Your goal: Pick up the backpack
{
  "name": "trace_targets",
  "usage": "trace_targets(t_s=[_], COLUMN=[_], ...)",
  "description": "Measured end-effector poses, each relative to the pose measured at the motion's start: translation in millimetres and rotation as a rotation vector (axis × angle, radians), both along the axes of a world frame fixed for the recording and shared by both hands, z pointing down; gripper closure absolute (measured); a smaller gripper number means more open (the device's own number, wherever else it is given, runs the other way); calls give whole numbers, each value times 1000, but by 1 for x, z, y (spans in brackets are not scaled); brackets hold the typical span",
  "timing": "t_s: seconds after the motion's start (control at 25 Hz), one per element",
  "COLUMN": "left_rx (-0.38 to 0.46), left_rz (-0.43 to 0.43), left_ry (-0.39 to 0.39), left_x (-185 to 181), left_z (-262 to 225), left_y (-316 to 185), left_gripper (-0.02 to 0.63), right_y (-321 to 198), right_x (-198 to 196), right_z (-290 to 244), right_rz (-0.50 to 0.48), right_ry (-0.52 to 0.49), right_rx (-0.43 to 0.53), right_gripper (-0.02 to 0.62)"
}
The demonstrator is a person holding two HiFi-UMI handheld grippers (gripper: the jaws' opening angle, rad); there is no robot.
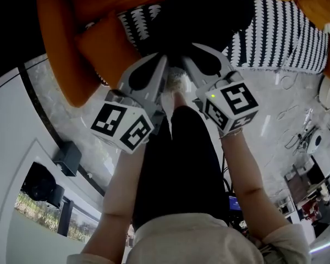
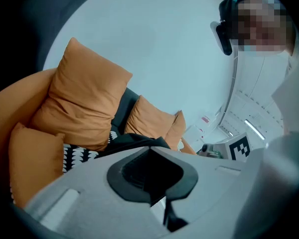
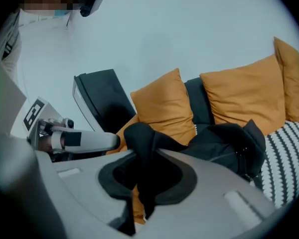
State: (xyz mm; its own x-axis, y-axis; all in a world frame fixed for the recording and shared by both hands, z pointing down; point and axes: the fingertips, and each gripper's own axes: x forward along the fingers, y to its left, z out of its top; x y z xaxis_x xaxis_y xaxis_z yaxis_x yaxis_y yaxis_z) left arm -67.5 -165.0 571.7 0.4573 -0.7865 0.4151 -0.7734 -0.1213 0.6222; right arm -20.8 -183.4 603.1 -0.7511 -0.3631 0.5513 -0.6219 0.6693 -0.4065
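Observation:
The black backpack (image 1: 209,15) lies at the top of the head view on an orange sofa (image 1: 71,43). Both grippers point up at its lower edge, close together. My right gripper (image 1: 190,56) is shut on a black backpack strap (image 3: 139,138), which runs up out of its jaws (image 3: 144,158) and hangs below them. The bag's body (image 3: 224,143) slumps just beyond. My left gripper (image 1: 164,65) has its jaws together (image 2: 152,156), with dark fabric in the hollow and a black strip below. The backpack's edge (image 2: 134,142) shows right behind them.
Large orange cushions (image 2: 84,98) (image 3: 164,108) lean on the sofa back. A black-and-white patterned cover (image 1: 286,32) lies under the bag. A black box-like seat (image 3: 102,103) stands left of the sofa. The person's dark trousers (image 1: 179,164) and pale marble floor (image 1: 275,98) fill the near side.

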Motion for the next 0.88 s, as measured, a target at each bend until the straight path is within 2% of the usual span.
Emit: trace_targets(t_s=[0.36,0.64,0.88], left_rx=[79,123,161], left_rz=[14,57,79], left_ry=[-18,-34,-48], left_x=[-10,-6,1], left_z=[-50,-92,-132], left_y=[1,-1,-4], left_gripper=[598,598,598], right_y=[-3,-15,-18], right_x=[6,30,35], right_z=[-72,-109,-150], right_rz=[70,175,188], right_ry=[-80,-171,-223], right_rx=[56,11,12], right_gripper=[540,540,540])
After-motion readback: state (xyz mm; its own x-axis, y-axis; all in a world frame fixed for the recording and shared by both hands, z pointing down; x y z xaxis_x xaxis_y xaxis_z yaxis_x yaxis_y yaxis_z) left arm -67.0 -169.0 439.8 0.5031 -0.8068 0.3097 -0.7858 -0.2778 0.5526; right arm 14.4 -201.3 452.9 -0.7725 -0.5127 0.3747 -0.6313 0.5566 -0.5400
